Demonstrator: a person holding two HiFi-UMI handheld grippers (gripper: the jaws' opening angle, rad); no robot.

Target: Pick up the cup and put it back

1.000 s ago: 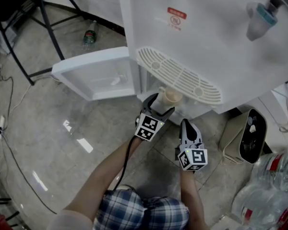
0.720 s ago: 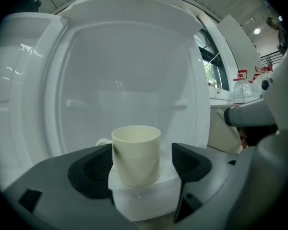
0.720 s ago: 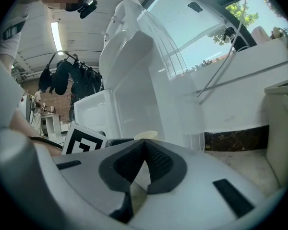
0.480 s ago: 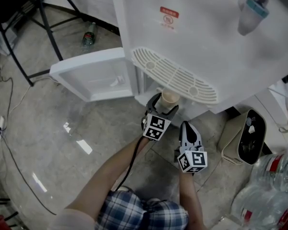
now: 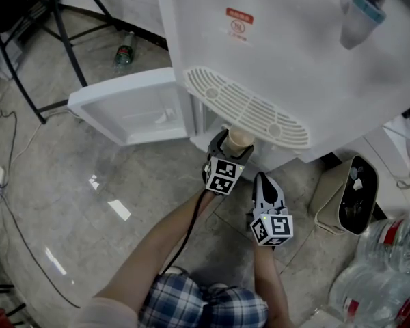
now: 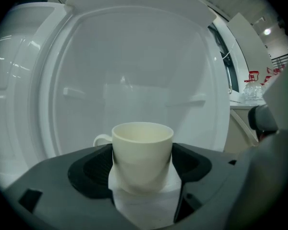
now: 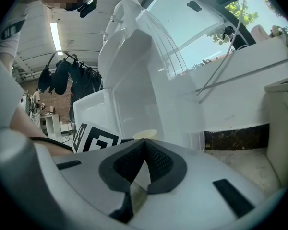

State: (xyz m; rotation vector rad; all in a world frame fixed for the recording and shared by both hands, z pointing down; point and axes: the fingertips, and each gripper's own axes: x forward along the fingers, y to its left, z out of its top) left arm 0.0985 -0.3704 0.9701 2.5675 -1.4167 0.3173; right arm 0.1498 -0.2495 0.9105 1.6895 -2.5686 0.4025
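Cup (image 6: 142, 152), clamped upright in the left tool (image 5: 229, 149) at the open cabinet (image 6: 134, 71), seems mid-carry, so next comes a level set-down before release; the right tool (image 7: 143, 150) is closed, empty.

Cup (image 6: 142, 150): smooth, cream, dull-sheen ceramic look. Water dispenser (image 5: 294, 53): white plastic, glossy. Left gripper (image 6: 143, 174) body matt grey plastic; pads (image 6: 93, 169) black, finely ribbed. Floor (image 5: 89, 203): polished stone tile, reflective.
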